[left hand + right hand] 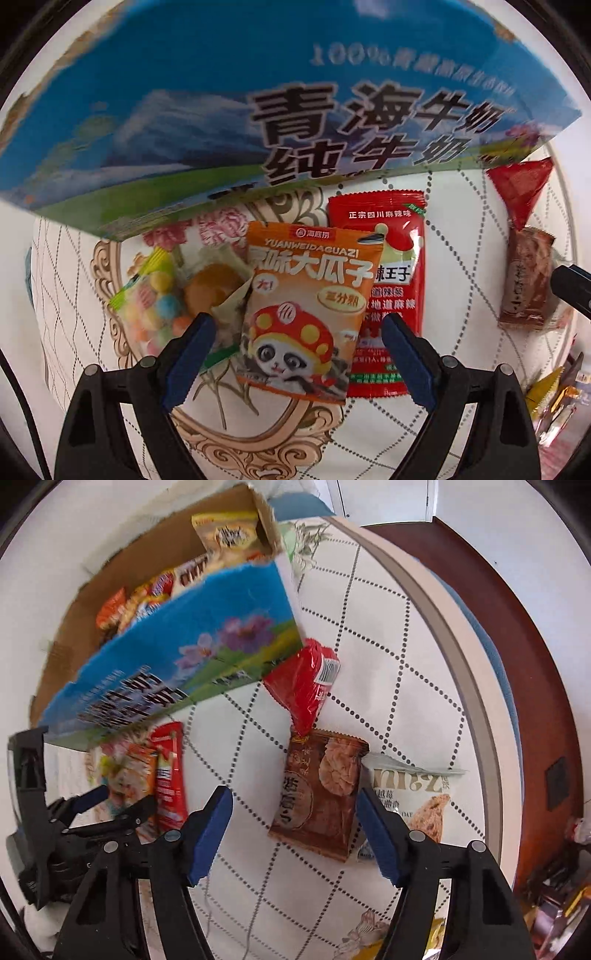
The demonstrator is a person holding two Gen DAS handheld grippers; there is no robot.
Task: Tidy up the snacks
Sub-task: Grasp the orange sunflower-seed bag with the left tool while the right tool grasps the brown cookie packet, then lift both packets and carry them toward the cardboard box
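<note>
An orange sunflower-seed packet point(303, 314) lies flat on the tablecloth, partly over a red spicy-strip packet point(391, 295). My left gripper point(297, 354) points down at it, open, one finger on each side and neither pad touching. In the right wrist view a brown snack packet point(317, 797) lies between the fingers of my right gripper point(295, 830), which is open; its right pad is close to the packet's edge and the left pad stands well clear. The blue milk carton box point(166, 646) holds several snack packets point(166, 583). The left gripper point(118, 801) shows at the left.
A bag of coloured candy point(155, 306) and a round pastry packet point(214, 291) lie left of the orange packet. A red packet point(303, 686) touches the brown one's top; a white oat packet point(417, 797) lies to its right. The round table's edge point(461, 664) curves on the right.
</note>
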